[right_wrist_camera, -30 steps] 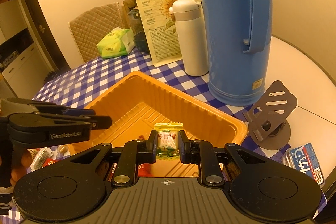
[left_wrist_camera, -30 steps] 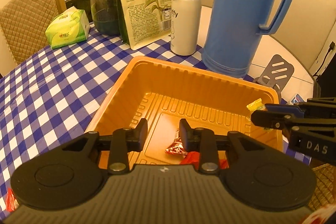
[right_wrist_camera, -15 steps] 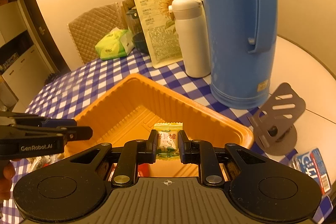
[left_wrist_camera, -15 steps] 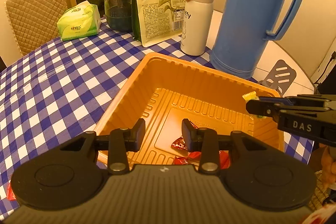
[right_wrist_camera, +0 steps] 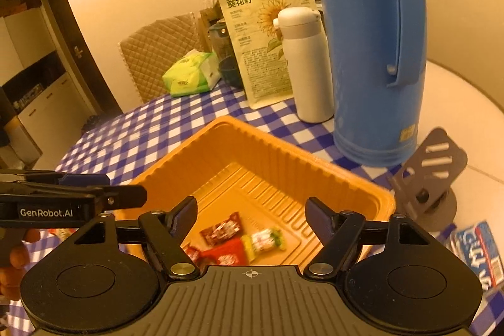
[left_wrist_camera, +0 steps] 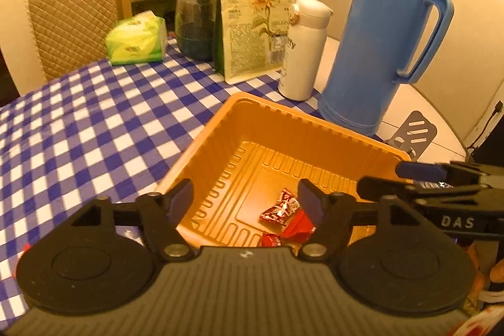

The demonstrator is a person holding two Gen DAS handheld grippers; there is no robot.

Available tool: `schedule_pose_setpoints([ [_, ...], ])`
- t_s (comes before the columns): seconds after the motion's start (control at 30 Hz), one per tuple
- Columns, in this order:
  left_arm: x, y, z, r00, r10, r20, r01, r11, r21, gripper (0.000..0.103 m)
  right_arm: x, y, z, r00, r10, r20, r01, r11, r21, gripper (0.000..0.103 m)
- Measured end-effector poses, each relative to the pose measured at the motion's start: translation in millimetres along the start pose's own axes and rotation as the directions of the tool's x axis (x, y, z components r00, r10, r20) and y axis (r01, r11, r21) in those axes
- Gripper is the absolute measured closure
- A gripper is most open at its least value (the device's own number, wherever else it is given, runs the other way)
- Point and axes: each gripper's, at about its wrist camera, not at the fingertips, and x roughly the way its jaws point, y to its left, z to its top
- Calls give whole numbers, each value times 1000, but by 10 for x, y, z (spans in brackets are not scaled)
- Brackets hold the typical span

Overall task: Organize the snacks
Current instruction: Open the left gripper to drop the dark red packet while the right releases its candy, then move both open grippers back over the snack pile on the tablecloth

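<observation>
Both my left gripper (left_wrist_camera: 244, 199) and right gripper (right_wrist_camera: 252, 214) hang over the orange tray (right_wrist_camera: 340, 175) with fingers opening and empty, so the candies (right_wrist_camera: 242, 240) lie loose inside it.

- Left wrist view looks steeply down, close over the tray's (left_wrist_camera: 315, 122) near-left corner.
- Right wrist view looks down from the near-right corner.
- Both share tray, candies (right_wrist_camera: 220, 230), thermos (left_wrist_camera: 384, 46) (each glimpses the other gripper).
</observation>
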Motion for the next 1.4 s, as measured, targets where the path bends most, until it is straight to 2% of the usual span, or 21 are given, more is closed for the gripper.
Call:
schedule_pose_setpoints([
  [0.33,-459,51,-217,997,62,50,-62,998,2,19,-338,137,-177,999,-34,-6,34,999,3,23],
  [0.73,-1041,234,-647,992,115,47,-112,992,-56,19,-618,328,-366,999,34,-20,-33,998,62,23],
  [1.1,-1345,531,-1156,984,173,-43,-177,975,-134,19,-606,726,-579,990,103,-101,-107,994,-32,23],
  [1.4,-1477,819,-1491,965,233,-119,-253,949,-187,19,-421,1081,-775,971,146,-191,-168,981,-101,23],
])
